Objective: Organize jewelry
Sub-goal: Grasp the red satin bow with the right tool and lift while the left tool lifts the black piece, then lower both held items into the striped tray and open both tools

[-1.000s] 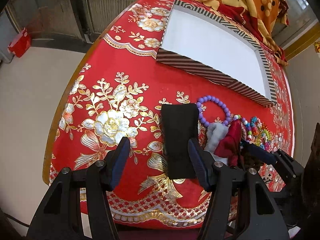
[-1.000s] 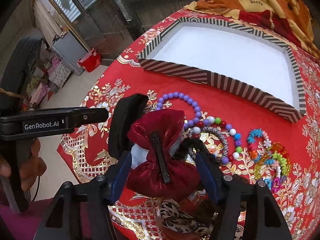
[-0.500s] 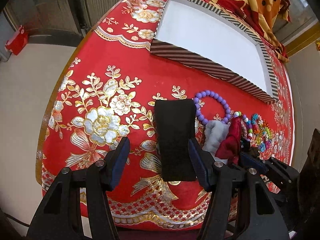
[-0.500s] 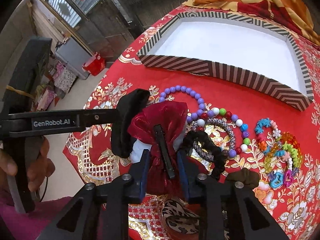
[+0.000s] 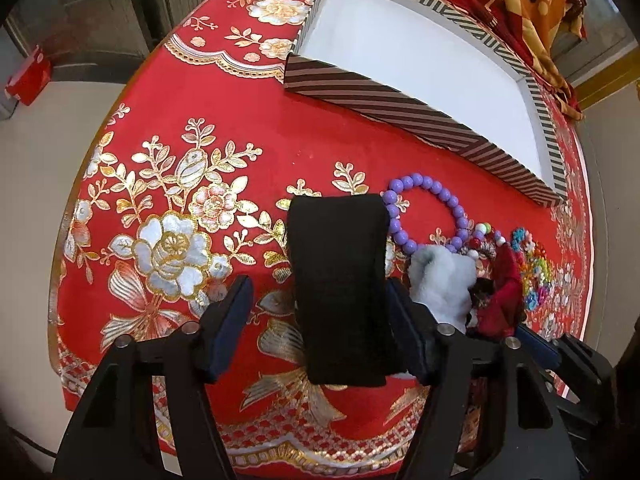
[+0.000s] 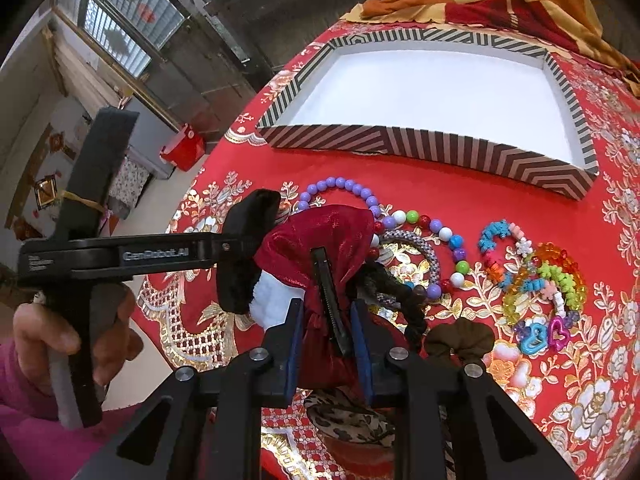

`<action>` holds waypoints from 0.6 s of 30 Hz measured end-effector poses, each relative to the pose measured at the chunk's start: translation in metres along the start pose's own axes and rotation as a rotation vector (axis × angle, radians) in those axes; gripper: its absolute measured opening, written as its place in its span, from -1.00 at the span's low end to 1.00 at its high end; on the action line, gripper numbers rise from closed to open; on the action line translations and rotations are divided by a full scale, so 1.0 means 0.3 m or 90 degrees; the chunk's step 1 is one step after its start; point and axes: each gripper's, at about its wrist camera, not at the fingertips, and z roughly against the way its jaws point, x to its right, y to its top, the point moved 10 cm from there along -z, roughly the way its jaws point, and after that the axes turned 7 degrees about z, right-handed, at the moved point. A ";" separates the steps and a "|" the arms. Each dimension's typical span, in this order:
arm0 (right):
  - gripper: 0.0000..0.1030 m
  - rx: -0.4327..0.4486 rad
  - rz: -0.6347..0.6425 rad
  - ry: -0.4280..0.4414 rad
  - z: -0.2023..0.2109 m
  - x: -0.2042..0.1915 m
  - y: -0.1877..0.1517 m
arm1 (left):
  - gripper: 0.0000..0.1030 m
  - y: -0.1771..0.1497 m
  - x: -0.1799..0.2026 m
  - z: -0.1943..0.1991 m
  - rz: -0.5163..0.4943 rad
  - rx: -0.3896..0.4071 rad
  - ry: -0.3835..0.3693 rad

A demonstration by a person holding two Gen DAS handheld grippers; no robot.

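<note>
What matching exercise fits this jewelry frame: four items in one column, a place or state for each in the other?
Items:
1. red satin bow
2. black headband
3. striped box
4. purple bead bracelet

Places or states:
A. lying flat on the cloth, just beyond the bow
B. white inside, nothing in it
C. between open jaws, right finger at its edge
D. clamped between shut jaws

Pairs: 1-D (right gripper), 2-C (left gripper), 3-B, 4-A.
</note>
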 end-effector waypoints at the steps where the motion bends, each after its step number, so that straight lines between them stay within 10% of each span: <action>1: -0.56 0.004 -0.002 0.001 0.008 0.001 0.005 | -0.18 0.000 0.004 -0.006 -0.002 -0.002 -0.010; 8: -0.56 0.032 -0.012 0.010 0.053 -0.006 0.056 | -0.67 0.009 -0.001 0.027 -0.011 0.011 -0.018; 18: -0.56 0.077 -0.026 -0.016 0.113 0.019 0.211 | -0.71 0.151 0.000 0.191 -0.036 0.074 -0.046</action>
